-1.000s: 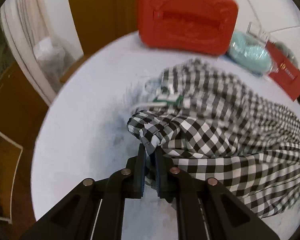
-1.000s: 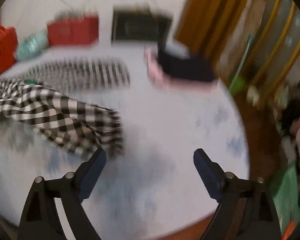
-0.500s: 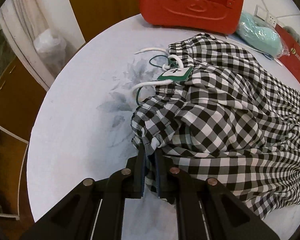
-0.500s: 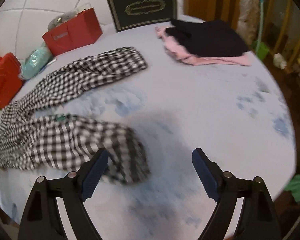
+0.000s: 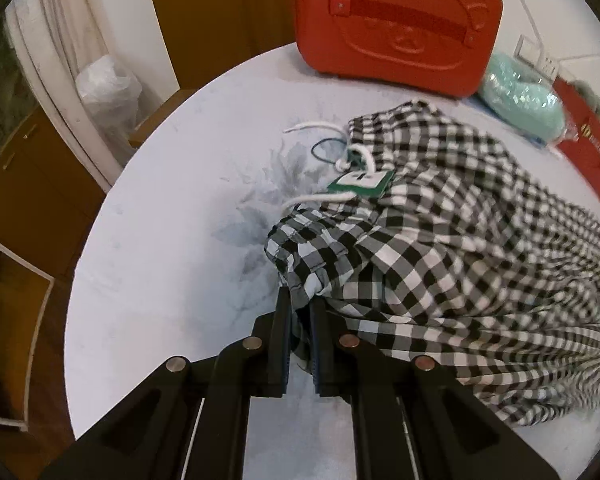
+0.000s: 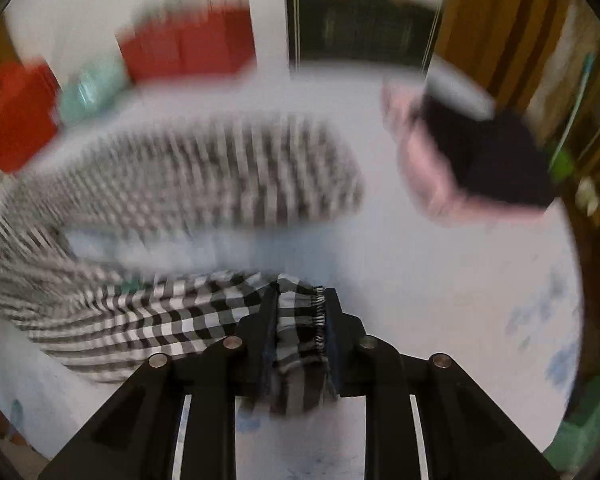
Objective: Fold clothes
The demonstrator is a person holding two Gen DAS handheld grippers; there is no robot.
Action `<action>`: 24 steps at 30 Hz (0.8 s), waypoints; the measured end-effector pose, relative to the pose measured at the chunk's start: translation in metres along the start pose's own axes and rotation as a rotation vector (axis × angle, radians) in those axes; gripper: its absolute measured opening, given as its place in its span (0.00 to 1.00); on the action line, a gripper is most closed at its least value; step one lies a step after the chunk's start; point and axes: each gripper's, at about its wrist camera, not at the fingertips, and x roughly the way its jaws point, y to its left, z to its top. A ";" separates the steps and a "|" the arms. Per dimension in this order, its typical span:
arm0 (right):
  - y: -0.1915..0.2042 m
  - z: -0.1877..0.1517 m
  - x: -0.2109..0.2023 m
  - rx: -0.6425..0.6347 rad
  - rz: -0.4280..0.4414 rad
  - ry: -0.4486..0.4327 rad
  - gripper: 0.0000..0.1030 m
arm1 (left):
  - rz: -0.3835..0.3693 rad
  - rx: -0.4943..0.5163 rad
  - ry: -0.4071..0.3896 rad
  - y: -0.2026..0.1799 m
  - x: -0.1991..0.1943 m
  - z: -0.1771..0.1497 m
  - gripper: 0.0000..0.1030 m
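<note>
Left view: left tongs (image 5: 300,312) clamped on the waistband corner of the checked trousers (image 5: 440,248), same pinch as a second ago; trousers bunched on the round bench (image 5: 160,220), drawstring (image 5: 320,198) and green tag (image 5: 360,182) showing. Right view, blurred: right tongs (image 6: 298,312), wide apart half a second ago, have just been closing and now clamp the hem (image 6: 300,320) of one leg. Both ends held, so likely ready to lift and fold.

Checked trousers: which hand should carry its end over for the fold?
Right, probably. Its tongs, just closed, pinch the free leg hem of the checked trousers; the left tongs anchor the waistband.
</note>
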 end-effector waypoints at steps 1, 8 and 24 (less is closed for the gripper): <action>-0.005 0.001 -0.017 0.007 -0.002 -0.034 0.21 | -0.011 -0.001 -0.001 0.000 -0.002 -0.001 0.06; -0.043 -0.081 -0.038 0.077 -0.042 0.140 0.38 | 0.007 0.074 0.037 -0.009 0.006 -0.019 0.06; -0.042 -0.093 0.070 0.343 0.066 0.249 0.93 | 0.004 0.063 0.055 -0.006 0.013 -0.031 0.07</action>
